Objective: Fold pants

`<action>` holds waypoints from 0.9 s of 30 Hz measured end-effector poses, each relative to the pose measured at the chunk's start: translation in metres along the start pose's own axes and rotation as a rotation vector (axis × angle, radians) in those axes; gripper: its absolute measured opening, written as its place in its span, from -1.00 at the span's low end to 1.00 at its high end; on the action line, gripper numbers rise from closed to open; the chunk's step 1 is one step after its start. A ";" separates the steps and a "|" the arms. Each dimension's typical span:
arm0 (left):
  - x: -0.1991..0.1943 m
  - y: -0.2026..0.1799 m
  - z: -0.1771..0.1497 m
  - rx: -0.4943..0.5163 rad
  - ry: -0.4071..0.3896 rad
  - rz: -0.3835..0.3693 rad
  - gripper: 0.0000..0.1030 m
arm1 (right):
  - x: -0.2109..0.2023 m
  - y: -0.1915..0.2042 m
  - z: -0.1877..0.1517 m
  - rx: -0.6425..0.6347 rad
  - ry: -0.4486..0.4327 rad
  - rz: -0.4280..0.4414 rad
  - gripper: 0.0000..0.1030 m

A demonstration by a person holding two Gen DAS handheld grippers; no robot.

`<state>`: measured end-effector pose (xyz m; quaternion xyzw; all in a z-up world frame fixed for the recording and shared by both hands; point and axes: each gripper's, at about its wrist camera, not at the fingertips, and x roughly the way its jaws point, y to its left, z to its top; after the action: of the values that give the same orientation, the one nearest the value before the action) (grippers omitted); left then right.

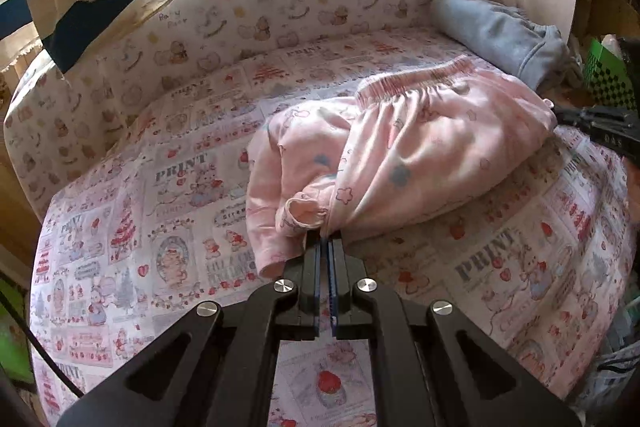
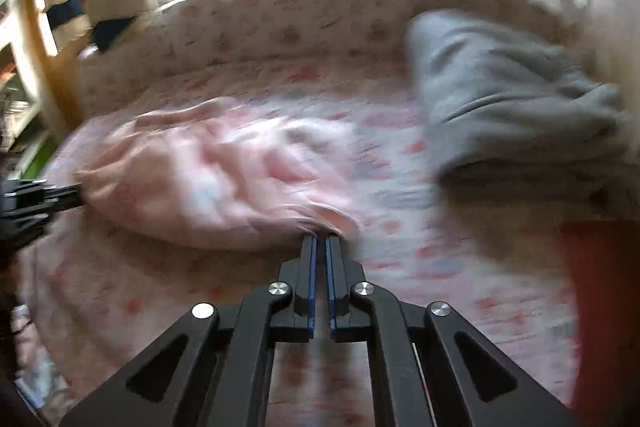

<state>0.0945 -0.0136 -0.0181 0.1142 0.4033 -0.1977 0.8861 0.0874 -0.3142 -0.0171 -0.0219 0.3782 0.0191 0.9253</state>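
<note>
The pink printed cotton pants [image 1: 404,155] lie bunched mid-bed on the patterned sheet [image 1: 160,227]. The left gripper [image 1: 325,241] and right gripper [image 2: 321,238] each pinch a near fabric edge, jaws nearly closed. Keep tension even. Avoid the folded grey garment [image 2: 500,95] far right; open sheet lies left.

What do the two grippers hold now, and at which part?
Both hold the pink printed cotton pants: the left gripper pinches a bunched leg cuff, the right gripper pinches gathered fabric at the near edge.
</note>
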 end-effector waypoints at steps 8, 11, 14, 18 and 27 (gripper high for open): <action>-0.012 -0.007 0.002 0.009 -0.049 -0.009 -0.83 | -0.033 -0.026 0.000 0.054 -0.053 0.110 -0.95; -0.030 -0.012 0.002 -0.001 -0.088 -0.004 -0.71 | -0.040 -0.013 -0.002 0.085 -0.023 0.240 -0.85; -0.044 -0.012 0.002 -0.059 -0.114 -0.033 -0.15 | -0.042 0.006 -0.007 0.100 0.012 0.321 -0.01; -0.044 -0.019 0.006 -0.096 -0.121 -0.074 0.01 | -0.033 0.030 -0.010 0.095 0.061 0.423 0.18; -0.021 -0.016 -0.001 -0.300 -0.036 -0.218 0.09 | 0.019 0.039 0.008 0.240 0.111 0.495 0.20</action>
<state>0.0749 -0.0220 -0.0033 -0.0672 0.4225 -0.2322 0.8736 0.1042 -0.2743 -0.0257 0.1796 0.4218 0.1983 0.8663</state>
